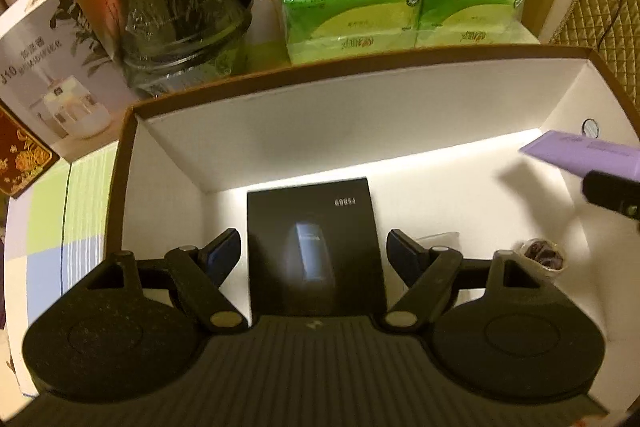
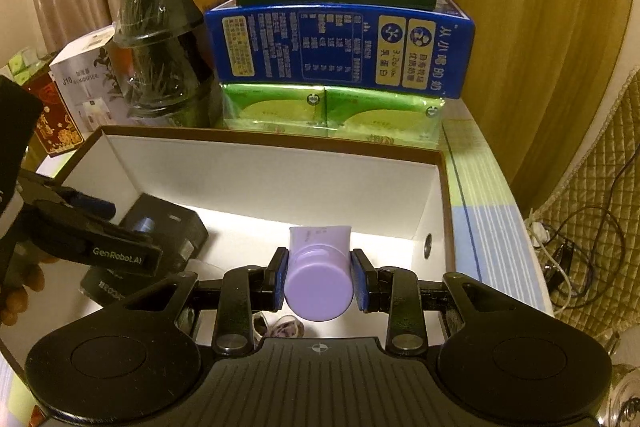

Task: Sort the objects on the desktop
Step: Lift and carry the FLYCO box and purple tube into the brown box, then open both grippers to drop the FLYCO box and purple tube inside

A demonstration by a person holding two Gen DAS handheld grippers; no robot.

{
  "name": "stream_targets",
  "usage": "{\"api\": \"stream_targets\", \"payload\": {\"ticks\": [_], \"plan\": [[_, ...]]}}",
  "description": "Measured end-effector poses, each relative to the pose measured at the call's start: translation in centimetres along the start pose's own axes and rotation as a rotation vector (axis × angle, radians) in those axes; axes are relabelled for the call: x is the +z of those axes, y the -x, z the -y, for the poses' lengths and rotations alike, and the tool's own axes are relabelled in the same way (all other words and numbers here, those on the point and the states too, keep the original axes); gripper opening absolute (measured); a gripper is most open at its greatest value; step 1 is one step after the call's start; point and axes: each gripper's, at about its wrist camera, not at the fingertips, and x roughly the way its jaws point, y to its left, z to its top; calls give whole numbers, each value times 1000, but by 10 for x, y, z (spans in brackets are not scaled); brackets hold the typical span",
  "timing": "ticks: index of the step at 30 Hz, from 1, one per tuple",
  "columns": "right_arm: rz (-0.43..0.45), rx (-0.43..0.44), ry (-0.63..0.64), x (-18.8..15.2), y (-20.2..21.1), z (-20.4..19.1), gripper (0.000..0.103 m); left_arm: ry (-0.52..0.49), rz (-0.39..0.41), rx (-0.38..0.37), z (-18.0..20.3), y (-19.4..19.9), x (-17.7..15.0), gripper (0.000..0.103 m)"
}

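Observation:
A white-lined cardboard box [image 1: 360, 63] with a brown rim lies open below both grippers. A black product carton [image 1: 314, 247] rests on its floor. My left gripper [image 1: 314, 251] straddles that carton, open, with a thin strip of white floor showing at each fingertip. In the right wrist view the left gripper's arm crosses over the carton [image 2: 168, 227]. My right gripper [image 2: 318, 287] is shut on a lilac tube [image 2: 320, 267], cap toward the camera, above the box's right half [image 2: 280, 141]. The tube [image 1: 580, 155] also juts in at the left wrist view's right edge.
A small round cup of dark bits [image 1: 544, 255] and a clear wrapper [image 1: 440, 239] lie on the box floor. Behind the box stand green tissue packs [image 2: 332, 115], a blue carton [image 2: 340, 47], wrapped black pots [image 2: 160, 47] and a humidifier box [image 1: 60, 67]. Cables [image 2: 568, 259] hang at the right.

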Motion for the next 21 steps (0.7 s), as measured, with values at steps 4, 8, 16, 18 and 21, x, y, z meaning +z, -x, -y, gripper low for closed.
{"api": "stream_targets", "payload": {"ticks": [4,8,16,18,21], "plan": [[-12,4,9,0,-7,-4,30,-6,12,6,-2,5,3,78],[-29,12,16,1,-16,-8,30,0,9,2,-5,10,3,81],[-29,28,-14,7,-35,-9,30,7,12,21,-9,17,1,83],[-4,45,-25,9,-35,-9,36,7,14,24,-9,19,0,85],[12,60,-13,10,-28,-12,60,14,13,20,-11,23,-2,86]]}}
